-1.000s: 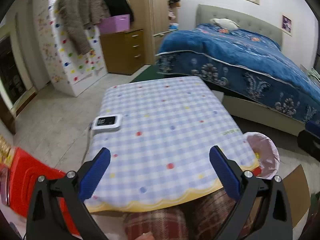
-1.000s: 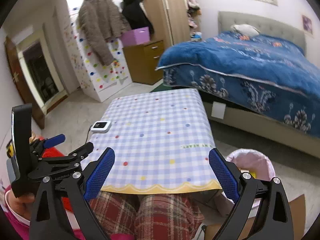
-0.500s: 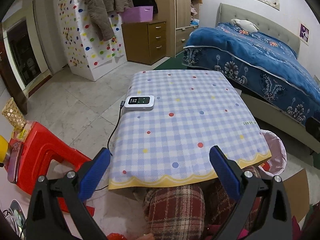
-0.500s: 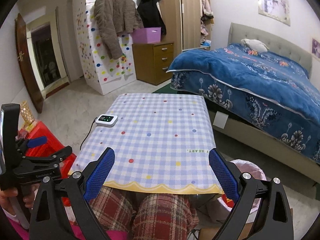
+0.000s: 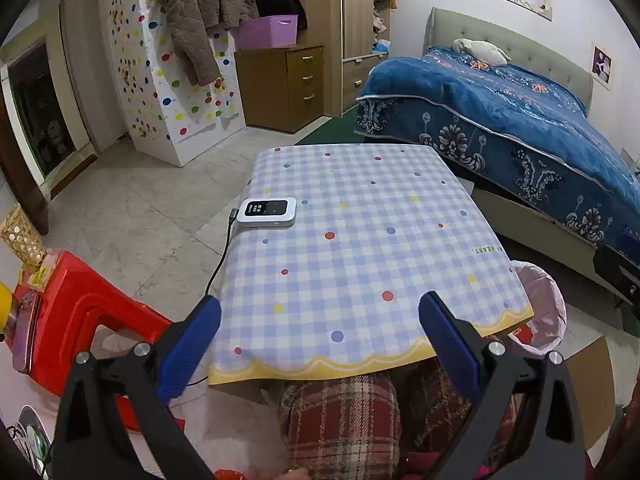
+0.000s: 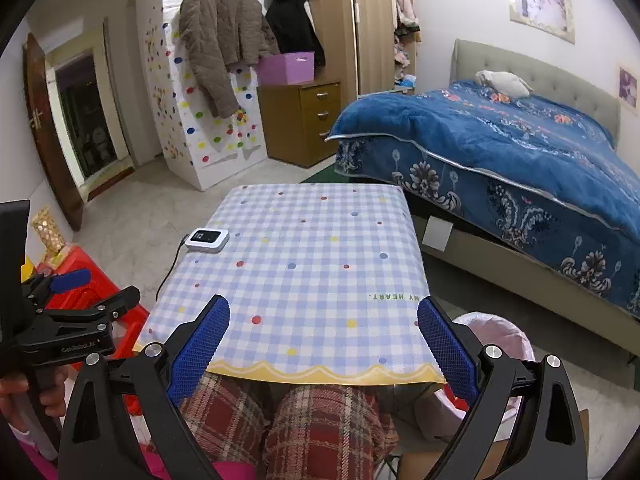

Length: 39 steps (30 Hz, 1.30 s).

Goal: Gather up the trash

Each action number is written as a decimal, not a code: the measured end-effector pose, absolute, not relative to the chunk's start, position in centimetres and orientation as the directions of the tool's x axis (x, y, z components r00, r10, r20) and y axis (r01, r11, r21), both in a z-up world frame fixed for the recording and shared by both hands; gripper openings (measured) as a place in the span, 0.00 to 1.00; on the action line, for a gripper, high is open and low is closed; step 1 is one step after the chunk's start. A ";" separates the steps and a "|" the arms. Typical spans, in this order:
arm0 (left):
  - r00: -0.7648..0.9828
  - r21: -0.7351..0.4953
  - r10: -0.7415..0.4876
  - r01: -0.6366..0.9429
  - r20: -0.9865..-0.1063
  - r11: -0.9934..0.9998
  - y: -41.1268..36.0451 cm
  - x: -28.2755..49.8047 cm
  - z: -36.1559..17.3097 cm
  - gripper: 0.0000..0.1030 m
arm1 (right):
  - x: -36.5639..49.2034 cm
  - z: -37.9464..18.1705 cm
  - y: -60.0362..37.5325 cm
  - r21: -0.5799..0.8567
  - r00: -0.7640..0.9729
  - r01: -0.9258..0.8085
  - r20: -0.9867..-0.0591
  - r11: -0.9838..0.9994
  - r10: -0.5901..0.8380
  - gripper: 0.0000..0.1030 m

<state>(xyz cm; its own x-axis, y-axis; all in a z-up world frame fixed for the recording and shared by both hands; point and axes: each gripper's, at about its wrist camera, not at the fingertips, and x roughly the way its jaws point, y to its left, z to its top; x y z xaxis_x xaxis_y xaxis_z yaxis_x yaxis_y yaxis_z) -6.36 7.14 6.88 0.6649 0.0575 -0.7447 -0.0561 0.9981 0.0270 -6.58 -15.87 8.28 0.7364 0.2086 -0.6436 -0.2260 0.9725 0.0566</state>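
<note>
The left tool (image 5: 319, 326) and the right tool (image 6: 323, 334) both hang above the near edge of the surface (image 5: 360, 248), and each has its blue fingers spread wide with nothing between them. The surface carries a checked cloth with coloured dots. On its left edge lies a small white device (image 5: 267, 212) with a dark cable that goes down to the floor. No trash shows on the cloth. The trash bin (image 5: 544, 304) — lined with a pink bag — stands on the floor just beside the near right corner of the surface. A red stool (image 5: 76, 320) stands at the left, and a bed (image 6: 500, 152) with a blue blanket at the right.
</note>
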 end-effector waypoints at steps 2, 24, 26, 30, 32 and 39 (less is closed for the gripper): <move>0.665 0.027 0.057 -0.055 -0.745 0.998 7.1 -6.4 6.9 0.94 | -6.5 8.3 -15.9 0.058 0.736 -0.226 -0.644 0.972 0.209 0.91; 0.658 0.019 0.053 -0.059 -0.751 0.998 7.2 -6.3 6.7 0.94 | -6.4 7.8 -16.4 0.058 0.735 -0.207 -0.649 0.977 0.195 0.91; 0.659 0.019 0.054 -0.060 -0.750 0.998 7.1 -6.3 6.7 0.94 | -6.4 7.9 -16.4 0.059 0.736 -0.208 -0.648 0.976 0.195 0.91; 0.658 0.019 0.054 -0.061 -0.751 0.998 7.2 -6.3 6.7 0.94 | -6.3 7.9 -16.3 0.058 0.736 -0.206 -0.649 0.977 0.194 0.91; 0.659 0.018 0.053 -0.061 -0.750 0.998 7.2 -6.3 6.7 0.94 | -6.3 7.9 -16.3 0.059 0.736 -0.207 -0.649 0.977 0.195 0.91; 0.660 0.017 0.052 -0.059 -0.750 0.998 7.2 -6.3 6.8 0.94 | -6.3 7.9 -16.3 0.058 0.736 -0.206 -0.649 0.977 0.194 0.91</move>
